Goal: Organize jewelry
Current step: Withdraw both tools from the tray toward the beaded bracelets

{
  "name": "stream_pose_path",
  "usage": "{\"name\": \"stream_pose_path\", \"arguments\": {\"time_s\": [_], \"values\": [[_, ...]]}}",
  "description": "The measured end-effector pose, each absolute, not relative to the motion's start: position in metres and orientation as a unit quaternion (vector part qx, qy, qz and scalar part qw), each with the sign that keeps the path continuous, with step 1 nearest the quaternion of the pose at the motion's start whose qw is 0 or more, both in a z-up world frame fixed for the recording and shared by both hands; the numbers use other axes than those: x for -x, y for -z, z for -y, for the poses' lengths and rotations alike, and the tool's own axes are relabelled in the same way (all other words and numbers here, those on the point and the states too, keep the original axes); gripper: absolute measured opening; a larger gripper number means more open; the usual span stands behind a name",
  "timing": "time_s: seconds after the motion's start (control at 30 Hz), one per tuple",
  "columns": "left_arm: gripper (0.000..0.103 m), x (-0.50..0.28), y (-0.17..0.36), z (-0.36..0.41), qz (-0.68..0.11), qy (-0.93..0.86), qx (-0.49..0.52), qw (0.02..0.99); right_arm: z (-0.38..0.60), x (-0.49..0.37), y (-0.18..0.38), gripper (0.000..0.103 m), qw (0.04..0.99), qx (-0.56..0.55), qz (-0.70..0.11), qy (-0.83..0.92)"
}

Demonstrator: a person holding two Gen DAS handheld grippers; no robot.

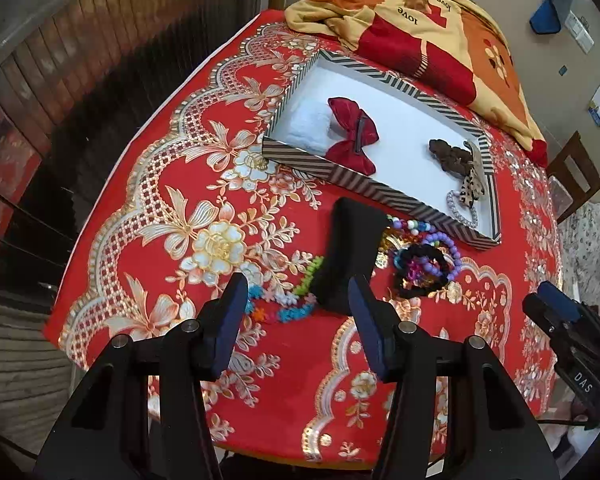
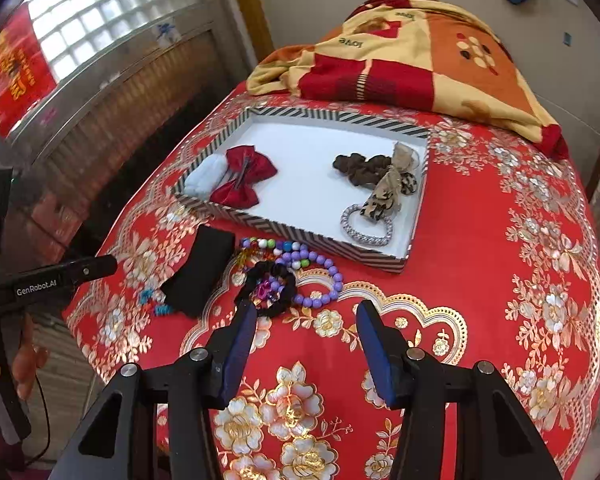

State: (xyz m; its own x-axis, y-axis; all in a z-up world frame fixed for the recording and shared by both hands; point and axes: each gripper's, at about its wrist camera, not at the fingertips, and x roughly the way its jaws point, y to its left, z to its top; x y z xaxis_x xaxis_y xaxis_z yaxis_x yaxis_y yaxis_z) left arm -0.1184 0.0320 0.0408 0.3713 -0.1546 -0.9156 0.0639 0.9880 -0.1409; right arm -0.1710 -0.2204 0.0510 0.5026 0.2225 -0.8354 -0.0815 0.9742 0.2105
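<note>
A striped tray (image 1: 364, 189) (image 2: 300, 230) with a white floor holds a red bow (image 1: 354, 136) (image 2: 244, 178), a white fluffy piece (image 1: 308, 128), a brown scrunchie (image 1: 448, 156) (image 2: 360, 170), a leopard bow (image 2: 384, 196) and a silver bracelet (image 2: 366, 226). In front of it lie a black cloth piece (image 1: 348, 252) (image 2: 200, 272), a purple bead bracelet (image 1: 448, 254) (image 2: 324, 276), a black scrunchie (image 1: 420, 272) (image 2: 268, 288) and a colourful flower bracelet (image 1: 280, 308). My left gripper (image 1: 298, 300) is open just above the flower bracelet and the black cloth. My right gripper (image 2: 306, 320) is open, empty, just short of the black scrunchie.
A red flowered tablecloth (image 1: 172, 216) (image 2: 480, 280) covers the table. A folded orange and red blanket (image 1: 440, 40) (image 2: 412, 68) lies behind the tray. The table's left edge drops off toward a wooden wall. A chair (image 1: 576, 176) stands at the right.
</note>
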Motion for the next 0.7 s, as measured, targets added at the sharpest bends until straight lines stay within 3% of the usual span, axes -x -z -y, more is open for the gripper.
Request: {"name": "stream_pose_path", "arguments": {"time_s": [0.7], "values": [[0.052, 0.075, -0.020, -0.010, -0.572, 0.098, -0.006, 0.814, 0.210, 0.129, -0.022, 0.050, 0.850, -0.104, -0.507, -0.103]]}}
